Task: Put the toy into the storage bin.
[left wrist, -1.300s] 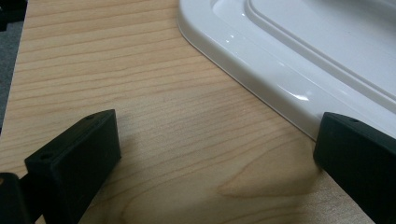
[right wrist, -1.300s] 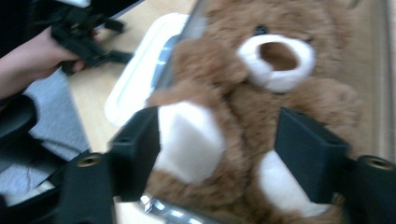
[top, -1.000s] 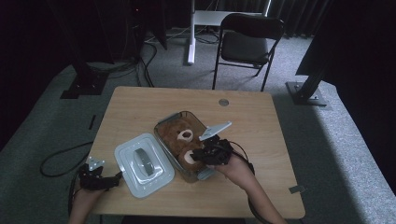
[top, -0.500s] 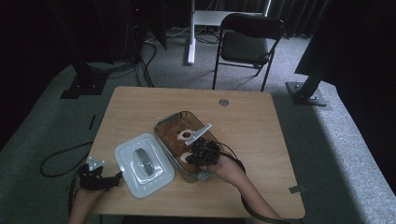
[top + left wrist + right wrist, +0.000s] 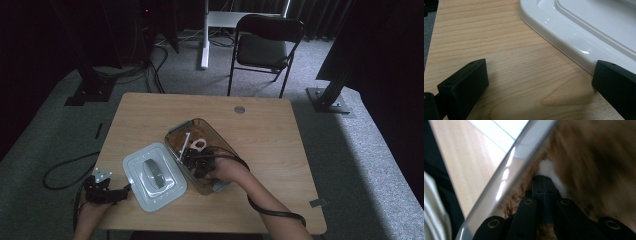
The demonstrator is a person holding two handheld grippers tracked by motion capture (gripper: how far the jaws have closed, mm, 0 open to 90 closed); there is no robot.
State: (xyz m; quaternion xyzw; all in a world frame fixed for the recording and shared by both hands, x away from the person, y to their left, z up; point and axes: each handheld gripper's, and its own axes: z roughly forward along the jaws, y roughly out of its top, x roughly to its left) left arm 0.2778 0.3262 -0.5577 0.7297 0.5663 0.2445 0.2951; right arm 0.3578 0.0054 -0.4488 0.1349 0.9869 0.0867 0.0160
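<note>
Well under way, by the look of it: lid (image 5: 152, 175) already off and lying flat on the counter (image 5: 270, 130) at lower left of the high view, just beside the clear container (image 5: 216, 136), which sits near the middle of the frame with its long axis running from upper left to lower right. Right claw (image 5: 195, 159) down inside the container, among the brown contents (image 5: 599, 157); seen in the right claw view (image 5: 543, 180) with both jaws pressed together, apparently pinching the thin handle of a white scoop (image 5: 189, 142), though the blur keeps the contact itself from being certain. Scoop lying with its long axis nearly straight up the frame, leaning a little to the upper left, far end pointing away from the person and toward the container's upper-left wall. Left claw (image 5: 127, 189) parked at the lower left edge of the counter, jaws spread wide with nothing between them, 1 jaw close to the lid's rim in the left claw view (image 5: 536, 82). Probably left to do: working the contents with the scoop, then putting the lid back on.
</note>
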